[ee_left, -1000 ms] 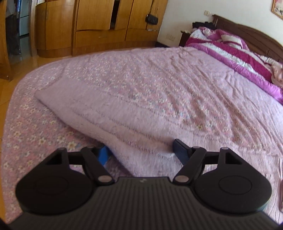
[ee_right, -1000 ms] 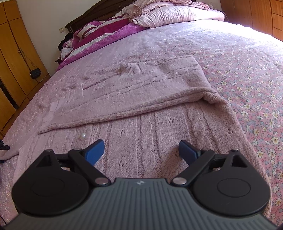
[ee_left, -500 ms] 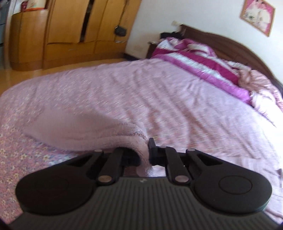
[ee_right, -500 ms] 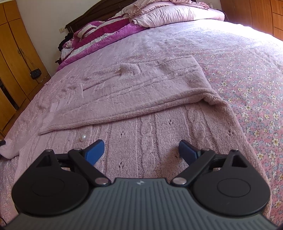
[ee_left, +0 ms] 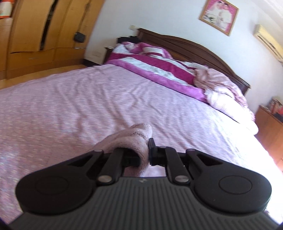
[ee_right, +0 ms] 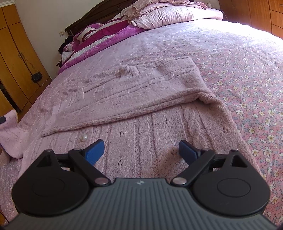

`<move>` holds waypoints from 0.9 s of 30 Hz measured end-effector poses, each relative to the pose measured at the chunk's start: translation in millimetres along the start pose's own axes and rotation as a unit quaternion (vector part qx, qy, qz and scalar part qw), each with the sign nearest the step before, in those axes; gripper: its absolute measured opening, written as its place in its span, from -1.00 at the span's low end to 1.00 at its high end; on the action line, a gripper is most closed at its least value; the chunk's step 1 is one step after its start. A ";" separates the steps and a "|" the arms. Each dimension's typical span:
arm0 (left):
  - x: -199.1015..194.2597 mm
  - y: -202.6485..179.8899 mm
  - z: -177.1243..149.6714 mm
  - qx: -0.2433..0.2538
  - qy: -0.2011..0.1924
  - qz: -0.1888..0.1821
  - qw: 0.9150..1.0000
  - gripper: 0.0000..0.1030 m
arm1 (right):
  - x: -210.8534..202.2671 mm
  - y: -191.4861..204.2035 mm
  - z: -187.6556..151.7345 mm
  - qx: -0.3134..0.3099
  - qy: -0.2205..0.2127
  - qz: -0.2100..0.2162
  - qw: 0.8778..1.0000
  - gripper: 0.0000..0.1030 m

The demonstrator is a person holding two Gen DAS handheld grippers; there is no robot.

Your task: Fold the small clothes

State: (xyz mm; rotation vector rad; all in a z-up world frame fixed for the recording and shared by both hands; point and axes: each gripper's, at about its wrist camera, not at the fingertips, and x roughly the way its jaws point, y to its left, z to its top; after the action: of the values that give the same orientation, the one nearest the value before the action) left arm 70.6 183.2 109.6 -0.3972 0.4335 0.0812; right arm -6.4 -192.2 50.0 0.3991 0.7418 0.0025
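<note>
The left wrist view was smeared with motion blur, so the bedspread (ee_left: 88,109) showed no clear pattern and the framed picture (ee_left: 219,16) on the wall could not be made out. The left gripper (ee_left: 148,152) hid the lower part of the pink knitted fold (ee_left: 130,139) pinched in its jaws. In the right wrist view, the sweater (ee_right: 141,113) ran under the right gripper (ee_right: 141,150) body, its near hem unseen. The lifted sleeve (ee_right: 10,136) was cut off by the left edge.
</note>
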 end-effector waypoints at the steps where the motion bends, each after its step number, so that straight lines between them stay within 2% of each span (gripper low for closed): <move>1: -0.1 -7.7 -3.3 0.002 0.003 -0.010 1.000 -0.80 | -0.4 -0.4 0.8 0.001 0.000 0.000 1.000 0.84; 6: 2.3 -43.9 -26.8 0.009 0.033 -0.052 0.998 -0.80 | -0.8 -0.3 2.1 0.002 0.000 0.004 1.000 0.84; 11: 13.7 -72.1 -56.3 0.021 0.080 -0.065 0.995 -0.80 | 0.7 2.5 1.6 0.000 0.004 0.018 1.000 0.84; 16: 24.8 -87.2 -90.2 0.051 0.127 -0.057 0.989 -0.79 | 1.7 5.0 0.1 -0.006 0.010 0.027 1.000 0.84; 21: 32.3 -83.9 -109.6 0.069 0.169 -0.039 0.983 -0.77 | 4.7 8.2 8.2 -0.009 0.023 0.037 0.999 0.84; 23: 34.1 -81.6 -109.6 0.068 0.185 -0.043 0.979 -0.61 | 3.8 10.4 11.9 -0.010 0.023 0.044 0.999 0.85; 27: 27.9 -82.9 -102.9 0.071 0.195 -0.054 0.977 -0.09 | 3.9 16.1 15.1 -0.014 0.027 0.059 0.998 0.85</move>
State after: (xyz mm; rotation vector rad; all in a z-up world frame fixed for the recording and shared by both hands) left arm 68.7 66.5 41.8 -0.2940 0.7990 -0.1364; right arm 8.7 -182.1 63.2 0.4175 0.7709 0.1344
